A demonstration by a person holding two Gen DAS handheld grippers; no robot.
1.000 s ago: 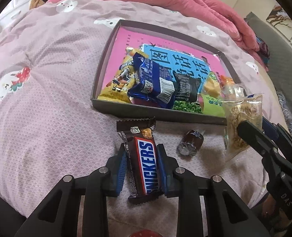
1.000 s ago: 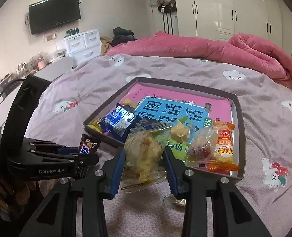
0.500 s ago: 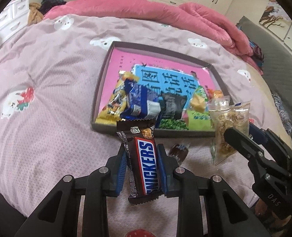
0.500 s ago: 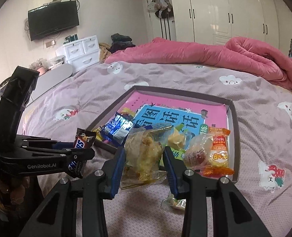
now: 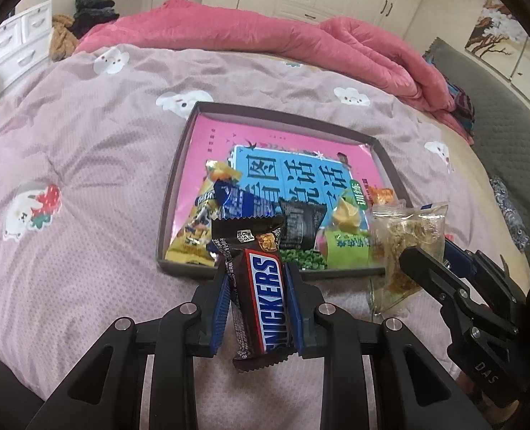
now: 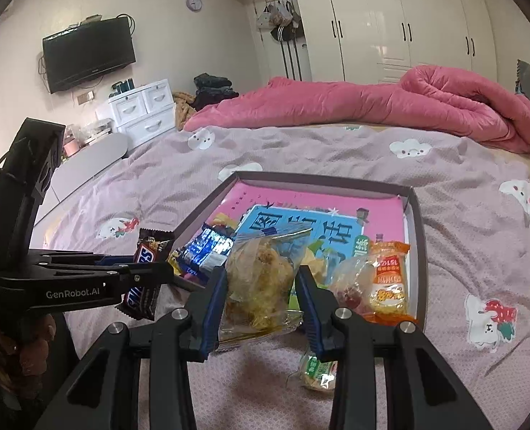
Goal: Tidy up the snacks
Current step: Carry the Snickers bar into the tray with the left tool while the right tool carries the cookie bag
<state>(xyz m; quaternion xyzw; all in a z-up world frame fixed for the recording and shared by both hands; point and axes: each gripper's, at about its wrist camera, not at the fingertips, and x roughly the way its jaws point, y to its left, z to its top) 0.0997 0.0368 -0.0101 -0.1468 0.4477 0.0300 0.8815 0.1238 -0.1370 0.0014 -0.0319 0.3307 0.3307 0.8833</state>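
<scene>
My left gripper [image 5: 257, 272] is shut on a brown Snickers bar [image 5: 261, 288], held above the bed just in front of the near wall of a grey box lid [image 5: 171, 193]. In the right wrist view the same bar [image 6: 146, 272] hangs at the left. My right gripper [image 6: 262, 274] is shut on a clear bag of brownish snack [image 6: 259, 283], also seen beside the tray [image 5: 404, 247]. The tray [image 6: 417, 251] holds a pink and blue book with several snack packets on it: blue, yellow, black, green and an orange one [image 6: 386, 279].
A small green-labelled packet [image 6: 315, 371] lies on the lilac bedspread [image 5: 85, 165] under my right gripper. A rolled pink duvet [image 6: 390, 107] runs along the far side. White drawers [image 6: 139, 111], a wall TV and wardrobes stand beyond. A hand [image 6: 32, 344] grips the left tool.
The left gripper has risen with the Snickers bar, so the tray looks smaller and farther. The small brown item on the bed has gone out of sight behind the gripper.
</scene>
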